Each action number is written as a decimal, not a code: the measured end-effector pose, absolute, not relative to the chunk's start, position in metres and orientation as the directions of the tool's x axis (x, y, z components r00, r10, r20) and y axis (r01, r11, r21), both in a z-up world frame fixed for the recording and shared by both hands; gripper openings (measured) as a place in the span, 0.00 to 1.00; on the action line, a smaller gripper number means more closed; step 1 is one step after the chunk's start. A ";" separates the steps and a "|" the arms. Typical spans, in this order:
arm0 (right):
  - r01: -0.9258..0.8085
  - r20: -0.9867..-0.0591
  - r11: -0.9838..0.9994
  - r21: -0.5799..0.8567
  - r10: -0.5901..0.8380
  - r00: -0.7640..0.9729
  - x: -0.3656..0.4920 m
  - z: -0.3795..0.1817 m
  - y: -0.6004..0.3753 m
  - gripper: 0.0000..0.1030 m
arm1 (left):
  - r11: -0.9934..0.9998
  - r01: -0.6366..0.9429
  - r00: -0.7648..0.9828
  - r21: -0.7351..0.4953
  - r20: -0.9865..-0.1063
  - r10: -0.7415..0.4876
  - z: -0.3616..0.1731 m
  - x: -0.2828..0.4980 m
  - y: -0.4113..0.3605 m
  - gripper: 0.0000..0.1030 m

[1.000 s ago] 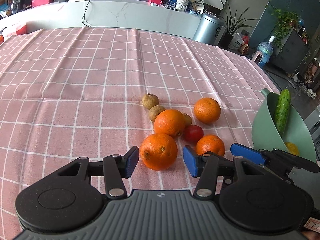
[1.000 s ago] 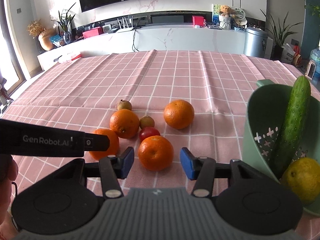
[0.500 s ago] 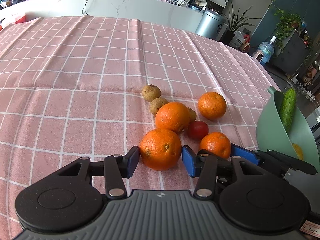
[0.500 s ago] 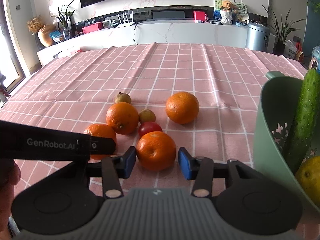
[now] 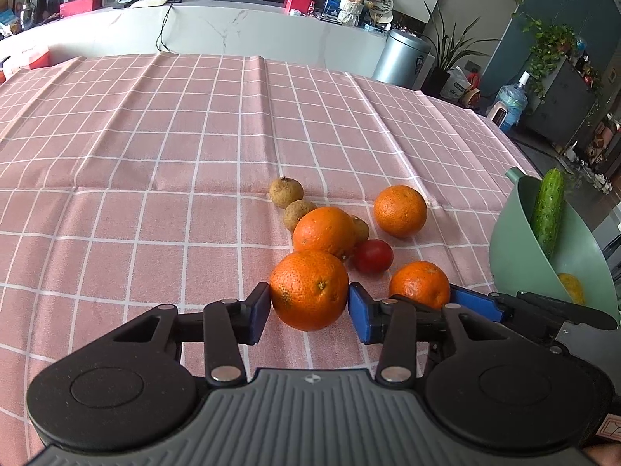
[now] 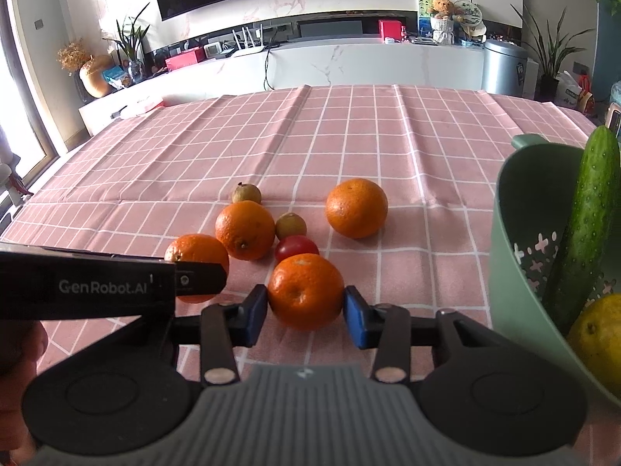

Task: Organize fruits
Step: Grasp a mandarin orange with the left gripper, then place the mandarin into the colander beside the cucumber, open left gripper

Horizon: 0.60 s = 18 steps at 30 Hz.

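Observation:
Several oranges, a red tomato point(image 5: 372, 255) and small brown fruits point(image 5: 286, 192) lie on the pink checked tablecloth. My left gripper point(image 5: 309, 313) is shut on the nearest orange point(image 5: 309, 289), both blue pads touching its sides. My right gripper point(image 6: 306, 310) is shut on another orange point(image 6: 306, 290), which also shows in the left wrist view point(image 5: 420, 283). A green colander point(image 6: 520, 240) at the right holds a cucumber point(image 6: 586, 217) and a lemon point(image 6: 599, 334).
Two more oranges point(image 6: 356, 213) point(image 6: 245, 229) sit behind the held ones. The left gripper's body point(image 6: 97, 285) crosses the left of the right wrist view. A counter with a bin point(image 5: 401, 58) stands beyond the table's far edge.
Both grippers moved forward around their oranges and closed until the pads touch the fruit. The oranges lie where they were.

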State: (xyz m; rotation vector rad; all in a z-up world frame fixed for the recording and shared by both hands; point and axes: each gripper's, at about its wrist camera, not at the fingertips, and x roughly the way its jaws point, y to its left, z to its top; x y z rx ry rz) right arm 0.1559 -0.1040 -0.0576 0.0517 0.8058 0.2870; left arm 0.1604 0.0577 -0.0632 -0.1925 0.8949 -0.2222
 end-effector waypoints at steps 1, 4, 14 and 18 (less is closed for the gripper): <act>-0.230 -0.703 0.960 0.159 0.274 0.657 0.155 -0.056 -0.105 0.38 | 0.959 0.108 0.611 -0.261 -0.744 -0.271 -0.060 0.158 0.058 0.48; -0.223 -0.692 0.958 0.182 0.286 0.663 0.147 -0.047 -0.111 0.38 | 0.959 0.106 0.626 -0.263 -0.731 -0.270 -0.051 0.150 0.059 0.48; -0.207 -0.649 0.960 0.190 0.280 0.707 0.116 -0.011 -0.133 0.38 | 0.958 0.122 0.659 -0.258 -0.701 -0.273 -0.021 0.130 0.045 0.47; -0.186 -0.638 0.965 0.184 0.261 0.724 0.105 0.006 -0.149 0.38 | 0.952 0.153 0.661 -0.266 -0.688 -0.299 -0.008 0.124 0.031 0.47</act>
